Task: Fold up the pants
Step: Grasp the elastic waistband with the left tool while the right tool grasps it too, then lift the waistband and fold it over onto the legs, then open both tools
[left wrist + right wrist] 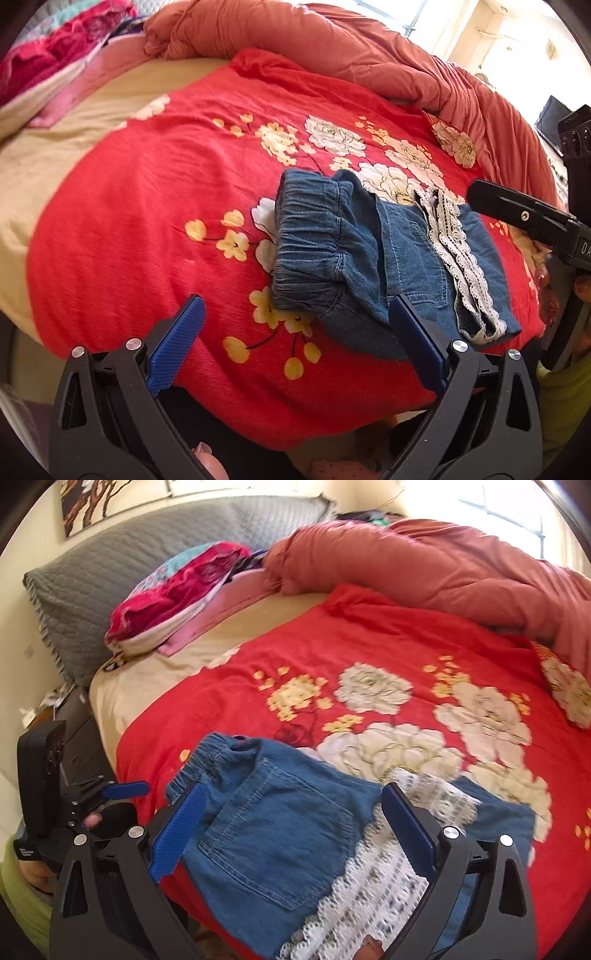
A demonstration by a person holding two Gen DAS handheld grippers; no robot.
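right gripper spread wide over folded denim pants with white lace trim, lying on red floral blanket near bed edge. left gripper low at left, state unclear. grey pillow and rumpled orange duvet behind.

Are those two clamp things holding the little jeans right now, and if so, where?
No. Both the left gripper and the right gripper are open, and the folded jeans lie loose on the red bedspread.
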